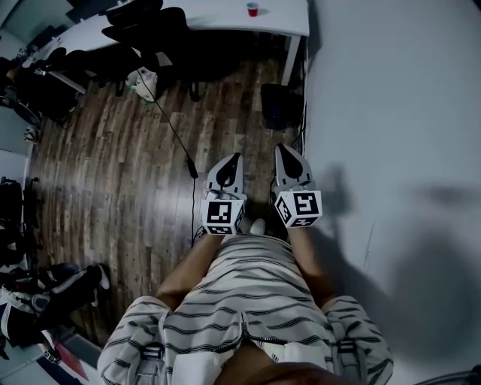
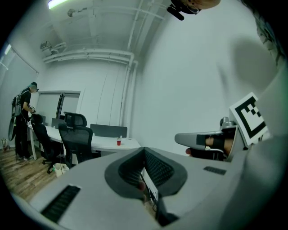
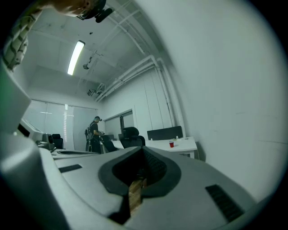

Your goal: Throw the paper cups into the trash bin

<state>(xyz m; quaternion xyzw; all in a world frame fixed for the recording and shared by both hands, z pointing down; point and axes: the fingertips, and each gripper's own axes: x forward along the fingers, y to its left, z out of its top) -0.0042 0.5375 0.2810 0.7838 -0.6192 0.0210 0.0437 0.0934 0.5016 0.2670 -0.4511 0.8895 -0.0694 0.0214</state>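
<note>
A red paper cup (image 1: 252, 9) stands on the far white desk (image 1: 225, 19); it also shows small in the left gripper view (image 2: 119, 142) and in the right gripper view (image 3: 171, 144). My left gripper (image 1: 234, 158) and my right gripper (image 1: 282, 149) are held level side by side in front of my striped shirt, far from the cup. The left gripper (image 2: 144, 151) is shut with nothing between its pads. The right gripper (image 3: 143, 151) is likewise shut and holds nothing. A dark bin-like container (image 1: 276, 105) stands on the floor under the desk's right end.
A white wall (image 1: 391, 113) runs close along my right. Black office chairs (image 1: 146, 37) stand by the desk, and a black cable (image 1: 176, 135) crosses the wooden floor. Bags and gear (image 1: 37, 293) lie at the left. A person (image 2: 22, 121) stands far back.
</note>
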